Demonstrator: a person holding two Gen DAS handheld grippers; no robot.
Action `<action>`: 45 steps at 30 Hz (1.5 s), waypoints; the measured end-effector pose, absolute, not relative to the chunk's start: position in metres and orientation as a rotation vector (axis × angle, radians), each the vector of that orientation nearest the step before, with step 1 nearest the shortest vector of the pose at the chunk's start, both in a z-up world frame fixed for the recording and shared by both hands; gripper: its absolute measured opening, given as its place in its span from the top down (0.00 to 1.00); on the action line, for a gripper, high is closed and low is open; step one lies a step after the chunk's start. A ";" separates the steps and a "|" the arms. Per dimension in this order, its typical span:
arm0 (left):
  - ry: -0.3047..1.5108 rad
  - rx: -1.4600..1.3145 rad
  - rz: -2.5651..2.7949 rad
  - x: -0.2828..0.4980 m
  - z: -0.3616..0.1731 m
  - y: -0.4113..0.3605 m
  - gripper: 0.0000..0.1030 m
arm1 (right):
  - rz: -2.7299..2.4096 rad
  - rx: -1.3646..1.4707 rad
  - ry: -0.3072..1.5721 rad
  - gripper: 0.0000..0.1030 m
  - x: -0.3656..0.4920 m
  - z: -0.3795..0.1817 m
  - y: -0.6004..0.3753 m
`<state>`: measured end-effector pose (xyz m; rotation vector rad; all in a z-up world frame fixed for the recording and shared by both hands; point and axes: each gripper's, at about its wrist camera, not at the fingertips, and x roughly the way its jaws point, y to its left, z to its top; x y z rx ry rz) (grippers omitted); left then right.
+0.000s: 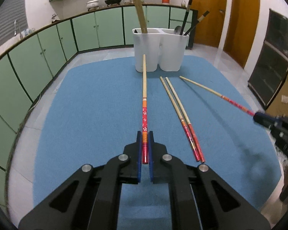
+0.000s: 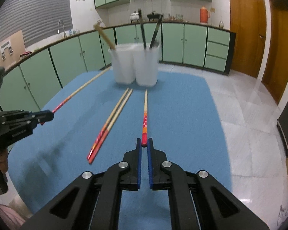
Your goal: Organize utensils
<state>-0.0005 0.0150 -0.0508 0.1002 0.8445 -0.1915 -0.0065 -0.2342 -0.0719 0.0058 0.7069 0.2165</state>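
Observation:
My left gripper (image 1: 145, 136) is shut on the red patterned end of a chopstick (image 1: 144, 88), which points toward the white two-compartment holder (image 1: 159, 49) and hangs above the blue mat (image 1: 86, 105). My right gripper (image 2: 144, 143) is shut on the red end of another chopstick (image 2: 145, 111), aimed at the holder (image 2: 136, 65). The right gripper (image 1: 259, 116) also shows at the right edge of the left wrist view, and the left gripper (image 2: 48, 115) at the left of the right wrist view. A pair of chopsticks (image 1: 179, 115) (image 2: 113, 120) lies on the mat between us.
The holder's left compartment has wooden chopsticks (image 1: 141, 15); the right one has dark utensils (image 1: 188, 19) and a spoon. Green cabinets (image 1: 48, 44) and a counter curve round the back, wooden doors (image 1: 207, 13) stand at the right. A person's hand (image 2: 2, 159) grips the left tool.

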 end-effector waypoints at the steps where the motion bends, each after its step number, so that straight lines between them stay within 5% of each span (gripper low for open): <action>1: 0.856 0.098 -0.200 0.001 -0.049 0.015 0.95 | 0.214 0.002 0.698 0.95 -0.006 -0.067 -0.236; 15: 0.943 0.006 -0.213 0.024 -0.112 0.026 0.95 | 0.219 0.042 0.797 0.95 -0.001 -0.107 -0.226; 21: 0.939 0.013 -0.211 0.011 -0.116 0.030 0.81 | 0.220 0.050 0.810 0.95 -0.004 -0.113 -0.224; 31: 0.923 0.011 -0.209 0.002 -0.120 0.031 0.81 | 0.217 0.066 0.815 0.95 -0.003 -0.116 -0.226; 37: 0.907 0.019 -0.203 -0.001 -0.122 0.030 0.82 | 0.220 0.071 0.819 0.95 -0.002 -0.118 -0.227; 41: 0.902 0.017 -0.208 0.000 -0.122 0.029 0.95 | 0.221 0.072 0.818 0.95 -0.002 -0.118 -0.227; 45: 0.905 0.014 -0.206 0.001 -0.120 0.028 0.95 | 0.217 0.071 0.811 0.95 -0.002 -0.116 -0.228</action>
